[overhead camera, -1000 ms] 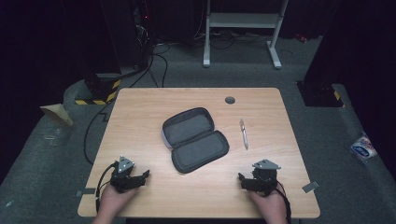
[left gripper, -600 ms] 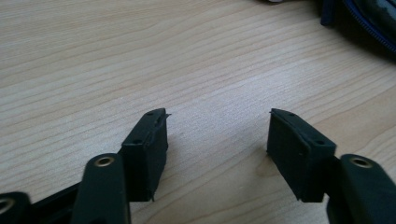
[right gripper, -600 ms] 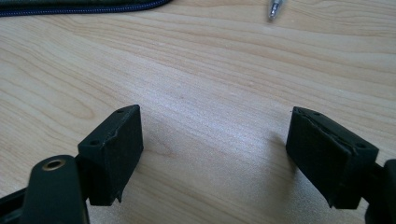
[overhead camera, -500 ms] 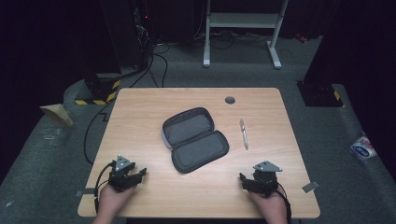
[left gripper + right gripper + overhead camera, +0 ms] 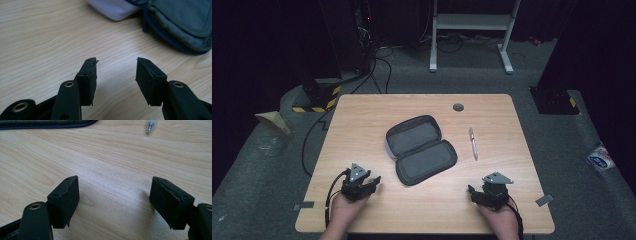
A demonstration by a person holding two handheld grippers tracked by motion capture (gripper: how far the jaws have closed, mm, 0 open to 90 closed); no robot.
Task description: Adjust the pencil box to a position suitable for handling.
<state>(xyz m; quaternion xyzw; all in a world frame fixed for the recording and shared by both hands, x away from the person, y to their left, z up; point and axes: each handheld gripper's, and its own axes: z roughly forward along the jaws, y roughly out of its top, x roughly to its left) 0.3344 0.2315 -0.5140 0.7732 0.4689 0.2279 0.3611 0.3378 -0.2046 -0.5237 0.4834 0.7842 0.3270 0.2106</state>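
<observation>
Table (image 5: 362, 120) of pale wood in the high view, with an open grey zip case (image 5: 422, 149) lying near its middle, both halves spread flat. A pen (image 5: 472, 143) lies just right of the case, apart from it. A small dark round grommet (image 5: 458, 107) sits near the far edge. The left gripper (image 5: 373, 181) rests at the near left, its tips pointing toward the case and still short of it. The right gripper (image 5: 471, 191) rests at the near right, well apart from the pen.

Left gripper view: the left gripper (image 5: 116, 65) has its jaws about half apart, having just been closing, with bare wood between them and nothing held. The case (image 5: 180, 22) lies ahead to the upper right, blue zip along its edge, a pale lilac underside at its corner; no contact.

Right gripper view: the right gripper (image 5: 115, 183) has its jaws wide, having just been closing a little, nothing between them. The pen (image 5: 150, 125) tip shows at the top, the case (image 5: 45, 123) edge at the upper left, both clear of the jaws.
</observation>
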